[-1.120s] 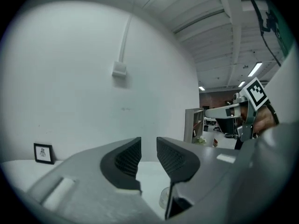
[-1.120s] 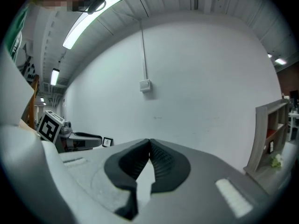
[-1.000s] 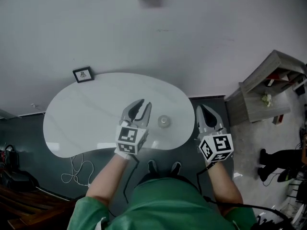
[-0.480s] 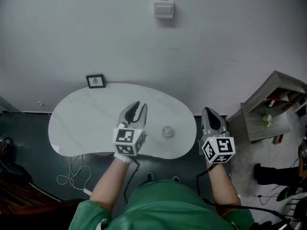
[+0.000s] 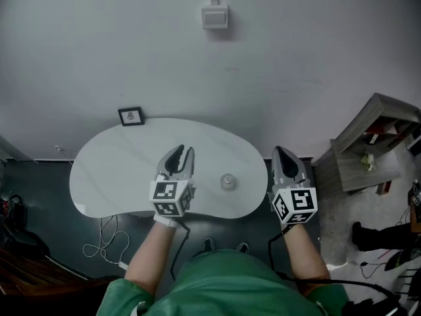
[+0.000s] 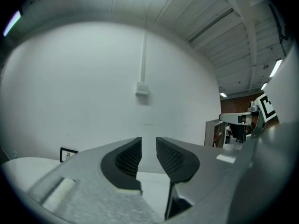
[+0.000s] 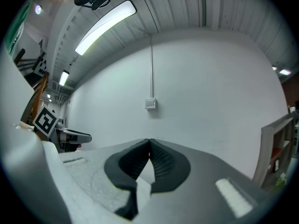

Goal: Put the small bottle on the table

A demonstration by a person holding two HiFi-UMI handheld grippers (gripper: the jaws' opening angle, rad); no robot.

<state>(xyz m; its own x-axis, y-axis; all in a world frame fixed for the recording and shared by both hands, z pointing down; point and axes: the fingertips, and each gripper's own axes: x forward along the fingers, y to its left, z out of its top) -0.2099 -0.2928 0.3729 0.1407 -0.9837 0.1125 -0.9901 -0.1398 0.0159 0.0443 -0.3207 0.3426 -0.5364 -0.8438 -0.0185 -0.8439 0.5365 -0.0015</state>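
Small bottle (image 5: 227, 182) standing upright on the white table (image 5: 112, 170), apparently sitting where it belongs. Flanking it without touching, left gripper (image 5: 179, 153) and right gripper (image 5: 285, 155) hovering with jaws closed, carrying nothing.

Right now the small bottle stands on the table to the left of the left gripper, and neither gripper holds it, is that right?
Not quite. The small bottle stands on the table, but to the right of the left gripper, between it and the right gripper; the head view shows this. Neither gripper holds it.
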